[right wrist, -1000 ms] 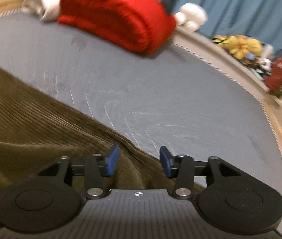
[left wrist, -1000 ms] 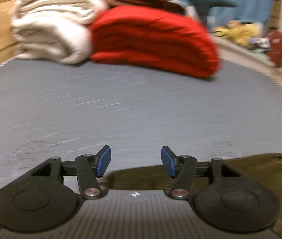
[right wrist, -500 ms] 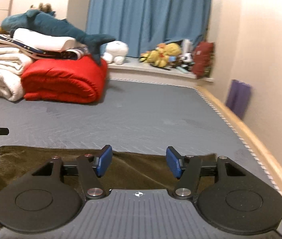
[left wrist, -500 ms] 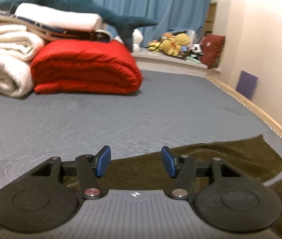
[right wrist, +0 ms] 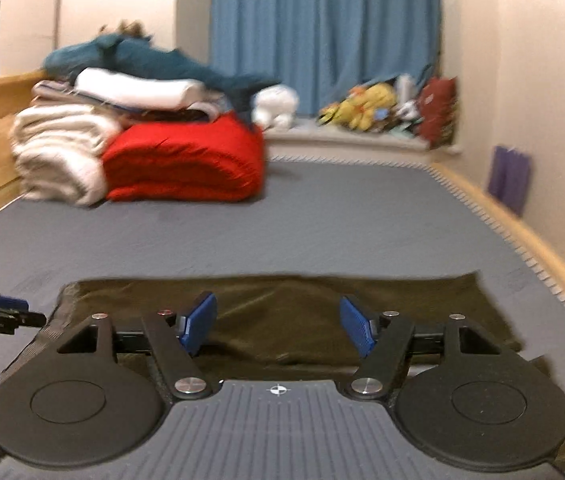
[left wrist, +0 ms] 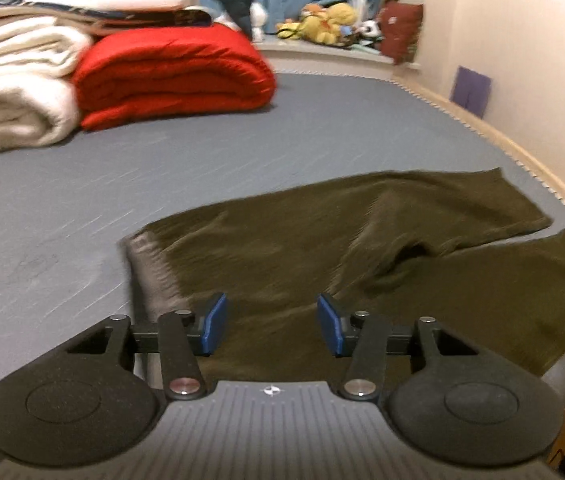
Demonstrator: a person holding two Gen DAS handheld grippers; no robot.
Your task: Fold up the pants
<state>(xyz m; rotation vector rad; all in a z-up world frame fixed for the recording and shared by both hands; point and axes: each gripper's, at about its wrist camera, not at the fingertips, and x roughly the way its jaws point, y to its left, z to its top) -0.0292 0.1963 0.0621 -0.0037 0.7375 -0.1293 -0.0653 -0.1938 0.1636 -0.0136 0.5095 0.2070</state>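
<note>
1. Both views had swung since the earlier frames: a second before, the pants filled only the lower corners and the bedding pile loomed close; now the whole garment lay in sight with the pile farther off.
2. Pants (left wrist: pixel 362 248): dark olive, ribbed cloth, spread flat on the grey bed (left wrist: pixel 242 160), waistband at the left, two legs running right toward the bed's edge, a gap between the leg ends.
3. Left tool (left wrist: pixel 270 322): hovered above the waist end of the pants; blue pads apart and closing, nothing pinched between them.
4. Right tool (right wrist: pixel 278 324): held above the middle of the pants (right wrist: pixel 282 304); pads spread and opening, nothing between them.
5. Left tool's tip (right wrist: pixel 2 312) also showed at the left edge of the right wrist view, beside the waistband.
6. Red quilt (left wrist: pixel 170 72): folded, at the far end of the bed, touching a folded white blanket (left wrist: pixel 14 96) to its left.
7. Shark plush (right wrist: pixel 154 60): teal, lying on top of the pile.
8. Blue curtain (right wrist: pixel 322 32): behind the bed, with soft toys (right wrist: pixel 362 108) on the sill.
</note>
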